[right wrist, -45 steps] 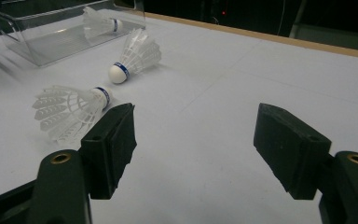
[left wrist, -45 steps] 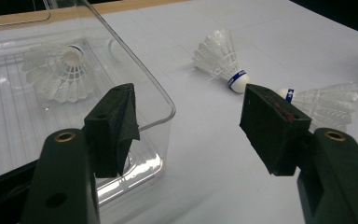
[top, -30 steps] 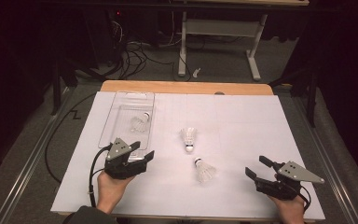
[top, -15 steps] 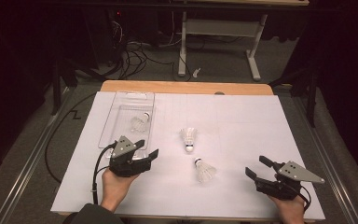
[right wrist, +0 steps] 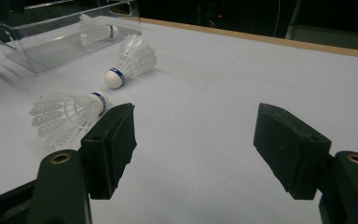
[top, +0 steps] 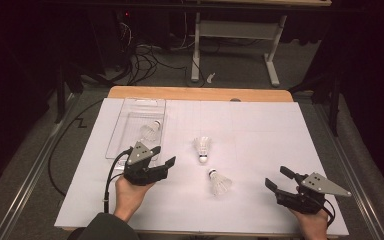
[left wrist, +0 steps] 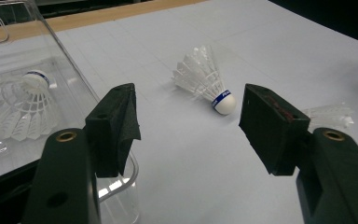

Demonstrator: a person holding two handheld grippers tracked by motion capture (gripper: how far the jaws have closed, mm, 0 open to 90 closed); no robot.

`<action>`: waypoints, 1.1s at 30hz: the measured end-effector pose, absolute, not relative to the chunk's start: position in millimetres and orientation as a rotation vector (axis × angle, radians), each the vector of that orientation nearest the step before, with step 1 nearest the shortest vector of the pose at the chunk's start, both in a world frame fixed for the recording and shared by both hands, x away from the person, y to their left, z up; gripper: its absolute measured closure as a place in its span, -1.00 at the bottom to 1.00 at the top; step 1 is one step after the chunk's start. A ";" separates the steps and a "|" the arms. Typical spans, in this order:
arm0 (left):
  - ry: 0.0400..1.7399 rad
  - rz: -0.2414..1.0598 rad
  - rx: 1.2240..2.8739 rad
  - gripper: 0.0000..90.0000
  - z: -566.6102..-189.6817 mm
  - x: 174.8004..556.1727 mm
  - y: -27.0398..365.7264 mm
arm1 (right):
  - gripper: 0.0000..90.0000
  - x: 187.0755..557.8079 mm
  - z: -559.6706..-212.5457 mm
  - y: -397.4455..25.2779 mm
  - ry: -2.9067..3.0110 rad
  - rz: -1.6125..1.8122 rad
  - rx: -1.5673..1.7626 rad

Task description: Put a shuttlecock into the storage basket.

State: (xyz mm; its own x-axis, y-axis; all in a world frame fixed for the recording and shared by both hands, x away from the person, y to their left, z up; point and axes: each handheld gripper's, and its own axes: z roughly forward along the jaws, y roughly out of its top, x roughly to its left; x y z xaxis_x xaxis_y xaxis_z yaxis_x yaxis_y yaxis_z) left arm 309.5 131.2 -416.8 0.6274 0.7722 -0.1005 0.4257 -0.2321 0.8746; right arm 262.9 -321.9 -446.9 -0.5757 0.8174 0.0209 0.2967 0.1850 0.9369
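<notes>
The left tongs [top: 162, 157] have moved forward off the clear tray [top: 125, 131], spread and empty, toward the far shuttlecock [top: 203, 148] mid-bench (likely next pick); right tongs [top: 278, 178] wait spread.

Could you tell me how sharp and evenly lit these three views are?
High view: white table sheet bright, surroundings nearly black. Left gripper view: jaws soft, clear tray glinting. Right gripper view: near shuttlecock slightly blurred.

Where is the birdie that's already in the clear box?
In the high view, that shuttlecock lies inside the clear box at the table's far left, just beyond the open left gripper.
</notes>
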 end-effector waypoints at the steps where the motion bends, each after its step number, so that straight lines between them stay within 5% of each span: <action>1: 0.957 0.440 1.864 -0.17 -416.8 309.5 131.2 | -0.34 263.0 -447.0 -322.0 1.972 1.386 1.043; 33: 0.934 0.370 1.861 -0.15 -414.3 331.0 110.7 | -0.33 263.1 -447.1 -321.2 1.979 1.389 1.036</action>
